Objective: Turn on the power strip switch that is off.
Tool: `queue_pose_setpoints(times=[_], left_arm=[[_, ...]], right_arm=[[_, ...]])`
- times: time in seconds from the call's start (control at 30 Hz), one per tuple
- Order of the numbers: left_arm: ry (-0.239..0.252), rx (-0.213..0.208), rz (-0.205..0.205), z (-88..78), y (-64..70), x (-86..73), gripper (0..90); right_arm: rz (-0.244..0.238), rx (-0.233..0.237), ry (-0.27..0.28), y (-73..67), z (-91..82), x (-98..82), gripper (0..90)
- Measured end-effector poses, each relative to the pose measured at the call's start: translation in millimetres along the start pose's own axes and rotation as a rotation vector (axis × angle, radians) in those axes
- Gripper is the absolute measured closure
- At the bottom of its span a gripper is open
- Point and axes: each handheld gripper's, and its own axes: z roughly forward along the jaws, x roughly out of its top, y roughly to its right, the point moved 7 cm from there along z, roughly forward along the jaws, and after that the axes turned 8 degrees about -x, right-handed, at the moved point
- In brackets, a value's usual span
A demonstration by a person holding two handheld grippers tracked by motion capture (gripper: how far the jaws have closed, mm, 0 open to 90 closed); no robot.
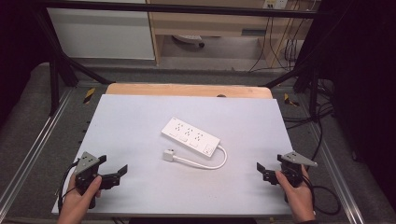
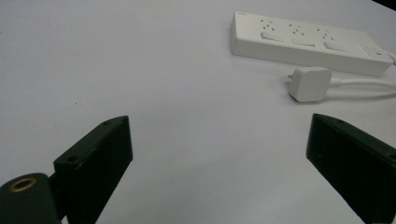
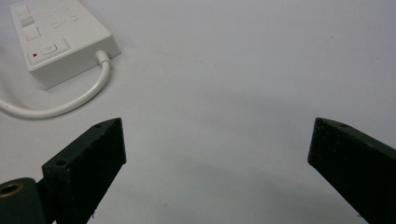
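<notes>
Power strip (image 1: 190,136), white, lies flat near the middle of the white surface (image 1: 140,116), set diagonally, with three socket groups and a switch with a red mark at its near-right end. Its short white cable (image 1: 212,163) loops from that end round to a white plug (image 1: 169,155), which rests on the surface just beside the strip's near long side, not touching it. Left hand-held gripper (image 1: 119,175) sits at the near-left of the surface, held in the left hand (image 1: 81,198), jaws spread wide and empty, aimed toward the strip. Right hand-held gripper (image 1: 260,171) sits at the near-right, held in the right hand (image 1: 296,193), jaws likewise wide apart with nothing between them. Both grippers are well apart from the strip.
</notes>
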Motion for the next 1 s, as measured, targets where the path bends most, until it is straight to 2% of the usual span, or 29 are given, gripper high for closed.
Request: queue_pose_setpoints(times=[0.1,0.4,0.87,1.0], left_arm=[[-0.003,-0.003,0.003,0.2,-0.2,-0.3,7.1],[-0.011,-0.009,0.007,1.4,-0.6,-1.4,7.0],[-0.006,-0.017,0.013,-0.1,-1.2,-1.8,7.0],[-0.005,-0.017,0.012,-0.2,-1.5,-1.7,7.0]], right_arm=[[0.017,0.003,-0.003,0.1,-0.1,0.4,5.5],[-0.01,0.023,-0.006,-4.2,-1.8,3.2,5.3],[0.021,0.069,0.02,-12.7,-6.3,11.6,3.5],[0.011,0.074,0.021,-14.0,-7.4,13.1,3.2]])
